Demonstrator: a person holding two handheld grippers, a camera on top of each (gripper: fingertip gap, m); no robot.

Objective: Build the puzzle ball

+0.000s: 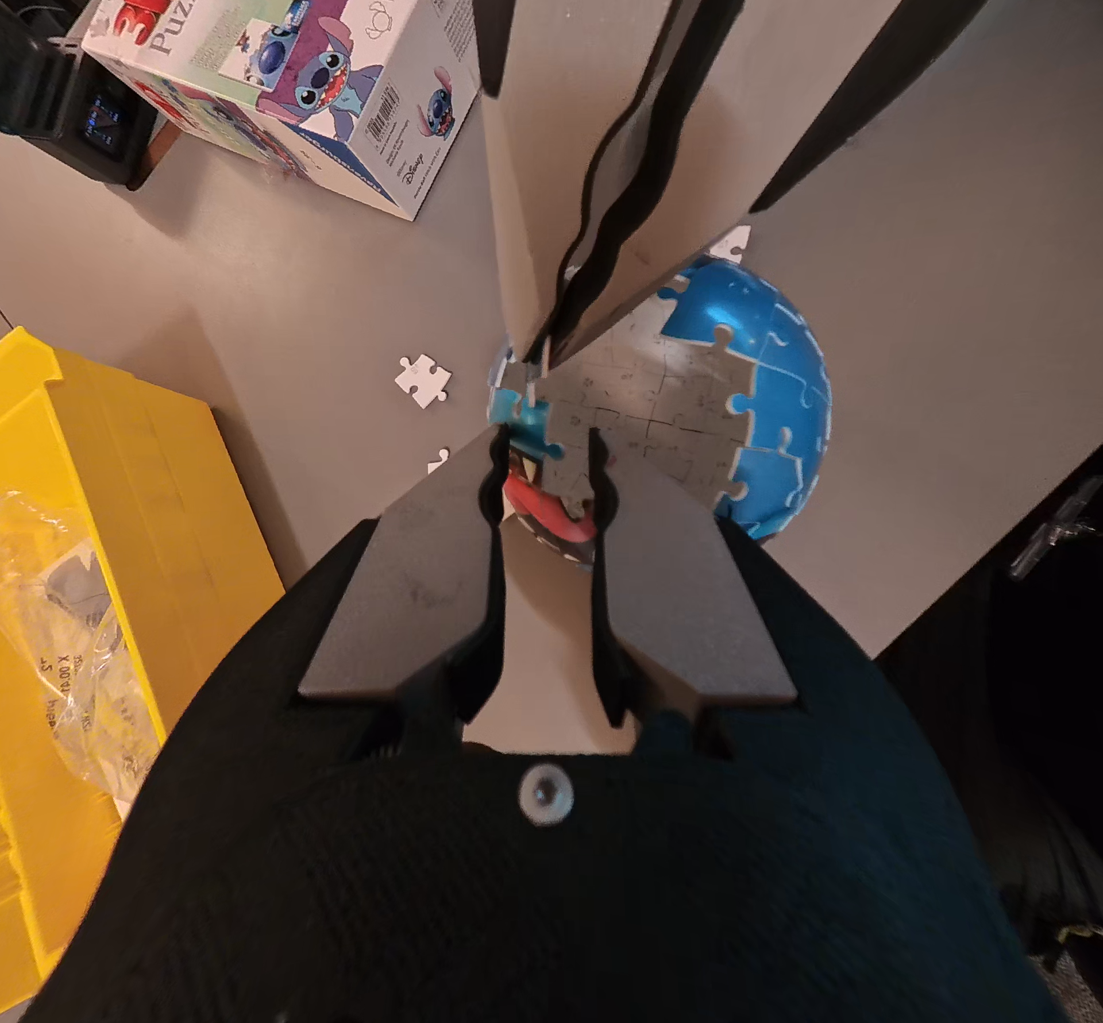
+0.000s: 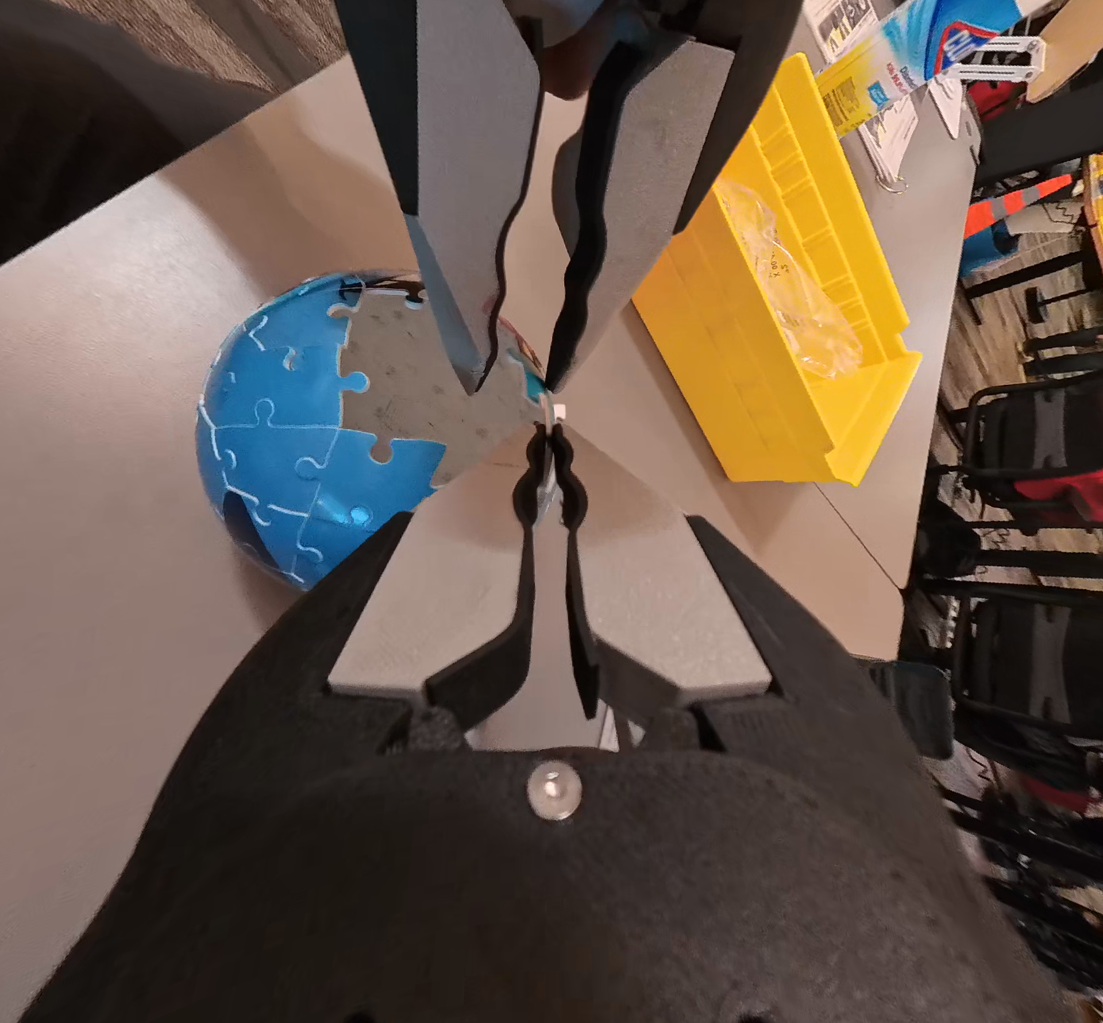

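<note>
The left gripper (image 1: pixel 546 439) grips the rim of the half-built puzzle ball (image 1: pixel 770 391) on the table (image 1: pixel 298 278), steadying it, while the right gripper (image 2: pixel 550 433) pinches a small piece (image 2: pixel 558 412) at its 12 o'clock, apparently to fit it.

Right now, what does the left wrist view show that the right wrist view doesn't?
Only the left wrist view shows the puzzle box, a loose white puzzle piece lying on the table and the ball's red patch between the left gripper fingers. Only the right wrist view shows the right gripper pinching a thin pale piece, plus cluttered tables and chairs behind. Both show the half-built blue puzzle ball and the yellow bin holding a plastic bag.
</note>
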